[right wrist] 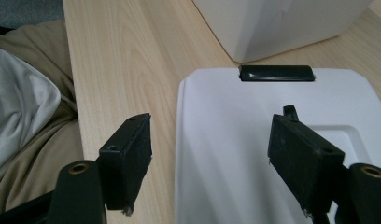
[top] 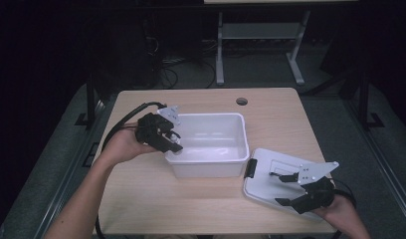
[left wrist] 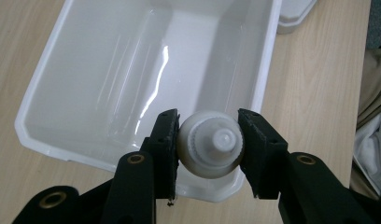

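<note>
A white plastic bin (top: pixel 211 116) stands in the middle of the wooden table (top: pixel 141 194). My left gripper (top: pixel 174 145) hovers over the bin's near left corner. In the left gripper view, that gripper (left wrist: pixel 208 117) is shut on a small white screw-cap bottle (left wrist: pixel 212 145), cap end toward the camera, above the bin's rim (left wrist: pixel 39 135). The bin's white lid (top: pixel 263 172) lies flat to the right of the bin, with a black latch (top: pixel 250 168) on its edge. My right gripper (top: pixel 276 188) is open over the lid. The lid (right wrist: pixel 235 154) shows between the right gripper's (right wrist: pixel 210 121) spread jaws.
A round cable hole (top: pixel 242 101) sits near the table's far edge. Beyond the table stand the legs of a grey desk frame (top: pixel 220 55). The person's clothing (right wrist: pixel 25 107) borders the table's near edge. Bare tabletop lies in front of the bin.
</note>
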`<state>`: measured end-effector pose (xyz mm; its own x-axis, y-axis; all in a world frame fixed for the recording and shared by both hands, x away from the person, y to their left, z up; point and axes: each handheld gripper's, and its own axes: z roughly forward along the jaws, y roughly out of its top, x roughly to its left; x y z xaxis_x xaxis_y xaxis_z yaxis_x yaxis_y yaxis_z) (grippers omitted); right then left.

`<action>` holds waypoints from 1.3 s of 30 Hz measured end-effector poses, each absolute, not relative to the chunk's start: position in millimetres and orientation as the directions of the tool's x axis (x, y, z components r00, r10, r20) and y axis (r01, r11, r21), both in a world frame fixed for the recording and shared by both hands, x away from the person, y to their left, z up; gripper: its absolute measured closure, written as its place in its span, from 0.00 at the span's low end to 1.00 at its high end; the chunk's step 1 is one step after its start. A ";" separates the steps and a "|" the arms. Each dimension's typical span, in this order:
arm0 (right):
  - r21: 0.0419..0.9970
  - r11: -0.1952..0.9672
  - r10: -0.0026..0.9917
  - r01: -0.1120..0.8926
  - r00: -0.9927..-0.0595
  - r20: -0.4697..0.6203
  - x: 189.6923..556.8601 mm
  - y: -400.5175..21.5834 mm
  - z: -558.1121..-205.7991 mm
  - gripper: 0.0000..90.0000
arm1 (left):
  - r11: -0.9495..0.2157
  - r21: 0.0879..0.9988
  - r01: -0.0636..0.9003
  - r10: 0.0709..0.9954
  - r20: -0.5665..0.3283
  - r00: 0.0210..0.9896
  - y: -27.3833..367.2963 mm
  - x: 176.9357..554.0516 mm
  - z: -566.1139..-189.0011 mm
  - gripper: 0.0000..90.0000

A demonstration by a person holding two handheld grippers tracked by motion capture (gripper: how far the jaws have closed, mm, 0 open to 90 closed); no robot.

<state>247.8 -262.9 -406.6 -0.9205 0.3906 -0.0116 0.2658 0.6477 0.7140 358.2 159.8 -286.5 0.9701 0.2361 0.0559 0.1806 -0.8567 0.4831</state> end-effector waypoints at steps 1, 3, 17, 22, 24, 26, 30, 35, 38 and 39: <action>0.714 0.647 0.392 0.268 -0.920 -0.010 247.6 -263.1 -406.4 0.33 | -0.857 0.483 0.182 0.238 0.056 0.970 159.5 358.8 -287.1 0.67; 0.716 0.643 0.393 0.269 -0.919 -0.008 247.5 -263.6 -406.3 0.33 | -0.858 0.479 0.184 0.237 0.051 0.970 158.9 360.1 -288.5 0.67; 0.716 0.645 0.394 0.268 -0.919 -0.012 247.3 -265.2 -407.0 0.33 | -0.860 0.467 0.206 0.247 0.027 0.969 159.2 366.7 -302.9 0.67; 0.712 0.645 0.395 0.277 -0.919 0.000 247.6 -263.8 -408.3 0.33 | -0.863 0.460 0.209 0.249 0.026 0.968 160.0 367.3 -306.1 0.67; 0.713 0.648 0.390 0.270 -0.921 -0.006 248.4 -264.1 -408.9 0.33 | -0.861 0.463 0.210 0.249 0.024 0.968 160.0 367.5 -305.9 0.67; 0.713 0.645 0.392 0.273 -0.920 -0.002 248.2 -264.3 -409.1 0.33 | -0.858 0.467 0.213 0.252 0.022 0.967 159.8 367.9 -306.0 0.67; 0.713 0.644 0.396 0.277 -0.918 -0.001 247.7 -265.3 -409.0 0.33 | -0.862 0.462 0.210 0.250 0.027 0.968 158.5 369.0 -307.8 0.67; 0.714 0.642 0.398 0.279 -0.917 0.001 247.4 -266.6 -409.4 0.33 | -0.858 0.468 0.213 0.250 0.019 0.968 157.0 370.4 -311.3 0.67; 0.714 0.642 0.397 0.277 -0.918 -0.001 247.8 -267.3 -409.7 0.33 | -0.856 0.466 0.222 0.255 0.010 0.967 157.5 371.2 -315.9 0.67; 0.713 0.642 0.399 0.281 -0.917 0.001 247.8 -267.4 -409.8 0.33 | -0.855 0.466 0.226 0.259 0.006 0.966 157.9 371.4 -317.3 0.67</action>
